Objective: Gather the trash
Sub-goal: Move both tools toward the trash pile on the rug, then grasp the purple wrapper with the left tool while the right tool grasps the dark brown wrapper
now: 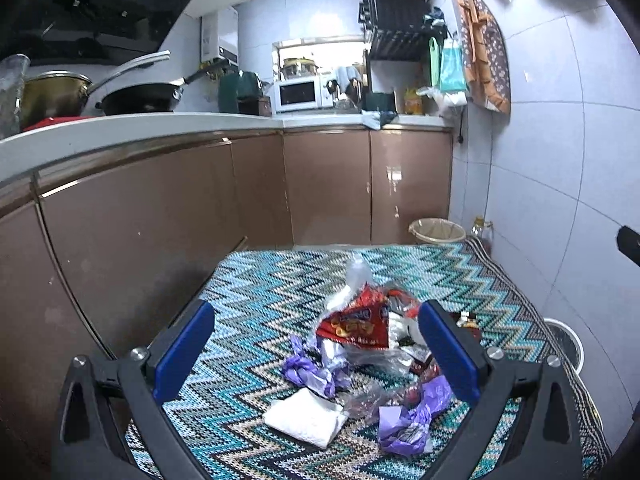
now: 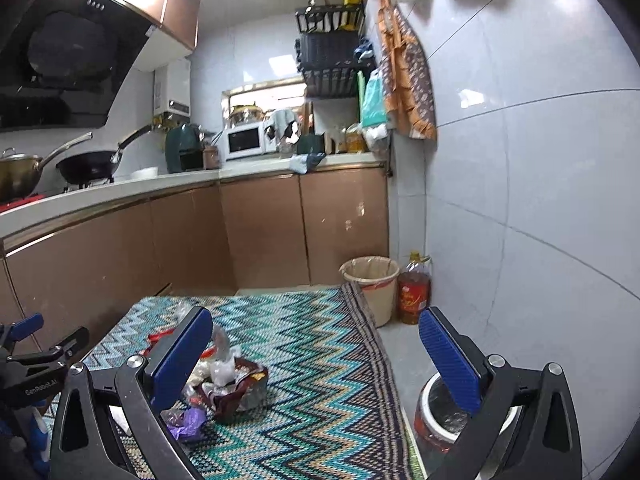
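I see the trash pile (image 1: 360, 344), red snack bag (image 1: 356, 324) on top and purple wrappers (image 1: 408, 420) around, lying on the zigzag-clothed desk (image 1: 260, 292). My left claw (image 1: 316, 354) is spread around it; my right claw (image 2: 316, 356) is spread, holding nothing, over the bin (image 2: 436, 416).

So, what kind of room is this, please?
Most likely a small home kitchen. A black wok sits on the stove under a range hood, a white microwave stands on the counter, and brown cabinets run below. The trash lies on a zigzag cloth.
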`<state>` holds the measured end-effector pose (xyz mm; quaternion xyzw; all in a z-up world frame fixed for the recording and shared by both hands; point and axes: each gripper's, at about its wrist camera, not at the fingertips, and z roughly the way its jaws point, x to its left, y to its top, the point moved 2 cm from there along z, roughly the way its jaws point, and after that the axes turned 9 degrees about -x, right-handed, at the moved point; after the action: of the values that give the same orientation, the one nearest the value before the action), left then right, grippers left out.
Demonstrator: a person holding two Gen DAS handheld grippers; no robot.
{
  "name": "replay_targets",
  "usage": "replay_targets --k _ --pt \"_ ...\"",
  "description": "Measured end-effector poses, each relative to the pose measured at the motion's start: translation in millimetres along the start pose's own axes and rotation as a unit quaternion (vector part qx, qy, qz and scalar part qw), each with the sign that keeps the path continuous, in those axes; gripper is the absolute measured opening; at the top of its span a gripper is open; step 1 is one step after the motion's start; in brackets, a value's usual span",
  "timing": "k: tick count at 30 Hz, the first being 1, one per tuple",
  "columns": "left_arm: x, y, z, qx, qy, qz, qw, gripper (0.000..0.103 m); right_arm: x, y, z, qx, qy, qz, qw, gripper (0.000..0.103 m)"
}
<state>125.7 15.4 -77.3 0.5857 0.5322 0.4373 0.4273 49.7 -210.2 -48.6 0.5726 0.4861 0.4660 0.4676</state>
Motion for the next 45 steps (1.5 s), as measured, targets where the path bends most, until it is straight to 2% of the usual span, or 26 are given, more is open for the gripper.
replay_targets --k 5,9,14,18,22,25,27,29,32,38,39,45 --pt "-4.0 -11.9 8.0 0.028 -0.022 -0.002 0.9994 0.102 9.2 -13.2 17.1 0.029 0.019 -0.001 0.999 0.103" --pt "-6.7 -21.3 12.2 0.054 -0.058 -0.011 0.9968 0.102 12.8 -22.4 27.5 0.050 0.031 0.004 0.998 0.103" --pt "-5.0 -37.5 10.3 0.080 -0.103 -0.018 0.9913 0.102 19.2 -34.1 40.9 0.080 0.051 0.008 0.995 0.091" --pt "-1.6 -65.3 4.9 0.115 -0.149 -0.023 0.9819 0.101 25.1 -47.0 53.7 0.113 0.080 0.015 0.990 0.081" --pt "-3.6 -86.8 9.5 0.157 -0.183 -0.038 0.9696 0.101 29.6 -65.7 69.0 0.153 0.107 0.029 0.982 0.067" --pt "-12.1 -91.1 15.3 0.173 -0.213 -0.056 0.9599 0.100 31.5 -80.0 79.2 0.179 0.120 0.039 0.976 0.062" --pt "-21.1 -93.7 20.3 0.181 -0.221 -0.050 0.9571 0.099 31.0 -85.8 83.5 0.189 0.124 0.042 0.973 0.060" --pt "-27.6 -95.9 26.4 0.190 -0.225 -0.042 0.9548 0.095 30.5 -91.1 87.6 0.197 0.127 0.043 0.971 0.060" --pt "-38.5 -103.4 36.4 0.209 -0.230 -0.033 0.9499 0.082 28.8 -97.3 93.2 0.209 0.130 0.047 0.968 0.060" --pt "-43.6 -117.1 57.1 0.244 -0.228 -0.039 0.9417 0.054 31.0 -110.7 108.1 0.229 0.145 0.046 0.961 0.055" --pt "-43.7 -119.0 59.8 0.248 -0.229 -0.041 0.9404 0.046 31.1 -112.6 110.5 0.232 0.148 0.047 0.960 0.052" --pt "-42.9 -119.7 59.7 0.239 -0.251 -0.052 0.9366 0.039 34.7 -122.6 124.6 0.250 0.174 0.063 0.950 0.037"
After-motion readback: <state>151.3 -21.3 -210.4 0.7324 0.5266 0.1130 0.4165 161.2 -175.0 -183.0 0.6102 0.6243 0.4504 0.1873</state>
